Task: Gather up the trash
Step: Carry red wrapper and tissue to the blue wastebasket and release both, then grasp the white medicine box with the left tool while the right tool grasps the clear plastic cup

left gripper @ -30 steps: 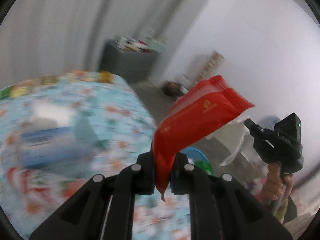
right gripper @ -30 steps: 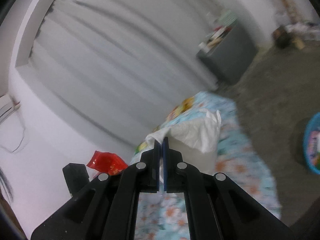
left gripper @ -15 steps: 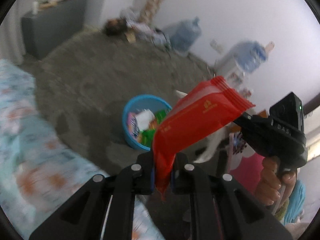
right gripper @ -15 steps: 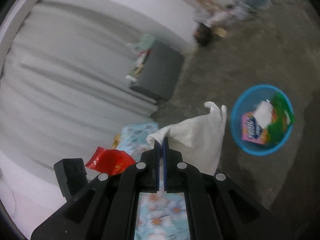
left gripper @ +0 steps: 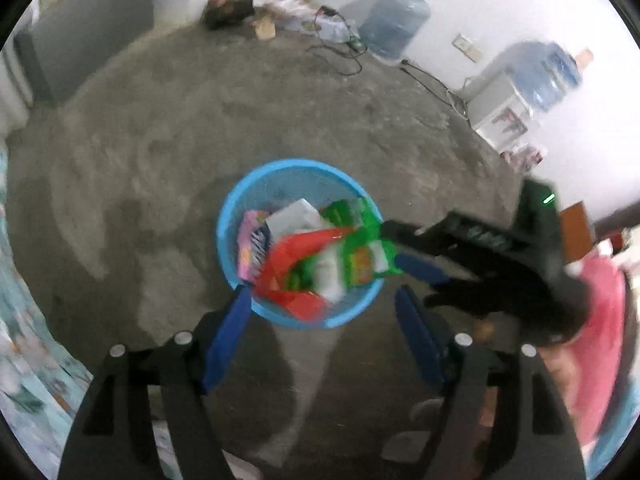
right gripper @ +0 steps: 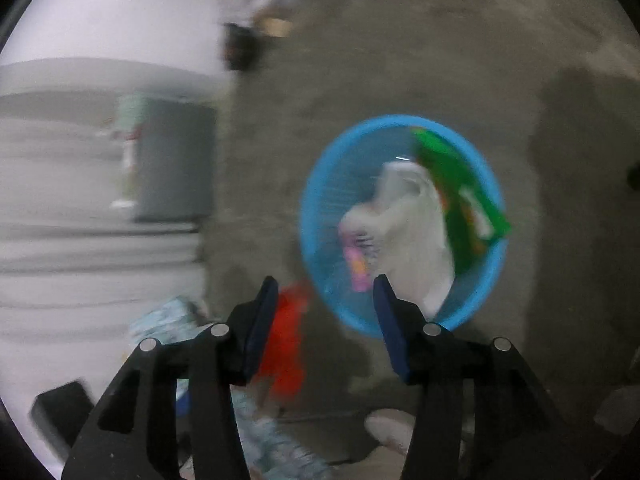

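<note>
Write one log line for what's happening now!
left gripper: opening, red wrapper over blue basket | right gripper: opening, white tissue over basket

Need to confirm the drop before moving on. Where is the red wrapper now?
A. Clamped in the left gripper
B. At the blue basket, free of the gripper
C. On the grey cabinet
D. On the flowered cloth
B: the red wrapper is at the blue basket, clear of the opening left gripper, whose jaws hold nothing.
</note>
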{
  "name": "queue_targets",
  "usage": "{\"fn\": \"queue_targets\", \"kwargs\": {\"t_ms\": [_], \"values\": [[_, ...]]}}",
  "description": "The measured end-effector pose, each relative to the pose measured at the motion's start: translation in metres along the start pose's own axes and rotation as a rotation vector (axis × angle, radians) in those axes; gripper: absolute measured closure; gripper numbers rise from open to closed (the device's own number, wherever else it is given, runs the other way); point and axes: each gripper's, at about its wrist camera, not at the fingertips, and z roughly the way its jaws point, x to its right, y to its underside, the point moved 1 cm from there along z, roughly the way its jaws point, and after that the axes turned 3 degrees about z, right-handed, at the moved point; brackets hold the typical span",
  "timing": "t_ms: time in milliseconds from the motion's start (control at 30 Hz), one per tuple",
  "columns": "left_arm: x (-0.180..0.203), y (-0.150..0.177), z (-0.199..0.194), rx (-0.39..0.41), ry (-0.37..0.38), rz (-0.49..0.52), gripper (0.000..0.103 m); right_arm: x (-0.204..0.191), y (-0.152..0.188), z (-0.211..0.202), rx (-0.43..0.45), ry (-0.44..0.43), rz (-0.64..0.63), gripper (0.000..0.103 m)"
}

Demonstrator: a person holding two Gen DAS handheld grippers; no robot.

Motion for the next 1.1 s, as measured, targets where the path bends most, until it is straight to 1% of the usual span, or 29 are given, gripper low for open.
{"fn": "queue_targets", "kwargs": {"t_ms": [33, 67, 167, 267, 400, 500, 633, 667, 733, 800, 867, 967, 1067, 1100], "values": [[-0.001, -0.001, -0.002, 0.003, 0.025, -0.010, 0.031, 0.005, 0.003, -0.001, 0.001, -0.012, 0.010, 0.053], [-0.001, -0.001, -0.006, 0.015, 0.029, -0.002, 0.030, 0.007, 0.006, -0.003, 0.005, -0.020, 0.009, 0.051], [0.001, -0.001, -0.023, 0.055, 0.011, 0.026, 0.029, 0.009, 0.014, -0.014, 0.028, -0.011, -0.015, 0.048], [0.005, 0.004, -0.041, 0.070, 0.029, 0.035, 0.029, 0.006, 0.023, -0.028, 0.052, -0.027, -0.036, 0.044], [0.008, 0.021, -0.076, 0.091, 0.010, 0.076, 0.028, -0.005, 0.034, -0.051, 0.077, -0.055, -0.109, 0.041], [0.004, 0.038, -0.110, 0.105, -0.009, 0.081, 0.027, -0.021, 0.042, -0.061, 0.079, -0.077, -0.170, 0.040], [-0.013, 0.072, -0.169, 0.165, -0.025, 0.067, 0.027, -0.052, 0.057, -0.075, 0.073, -0.125, -0.269, 0.040], [-0.020, 0.083, -0.189, 0.192, -0.037, 0.066, 0.027, -0.062, 0.063, -0.079, 0.070, -0.143, -0.298, 0.040], [-0.031, 0.103, -0.216, 0.235, -0.057, 0.059, 0.027, -0.084, 0.078, -0.083, 0.052, -0.179, -0.358, 0.040], [-0.047, 0.128, -0.249, 0.296, -0.093, 0.040, 0.025, -0.103, 0.090, -0.082, 0.026, -0.204, -0.411, 0.040], [-0.066, 0.156, -0.280, 0.369, -0.144, 0.004, 0.023, -0.122, 0.105, -0.081, -0.006, -0.225, -0.468, 0.040], [-0.090, 0.195, -0.312, 0.443, -0.197, -0.061, 0.022, -0.154, 0.132, -0.080, -0.058, -0.243, -0.556, 0.040], [-0.121, 0.247, -0.346, 0.528, -0.257, -0.163, 0.022, -0.184, 0.160, -0.075, -0.103, -0.245, -0.651, 0.040], [-0.129, 0.258, -0.353, 0.546, -0.271, -0.190, 0.022, -0.195, 0.172, -0.073, -0.120, -0.244, -0.690, 0.040]]}}
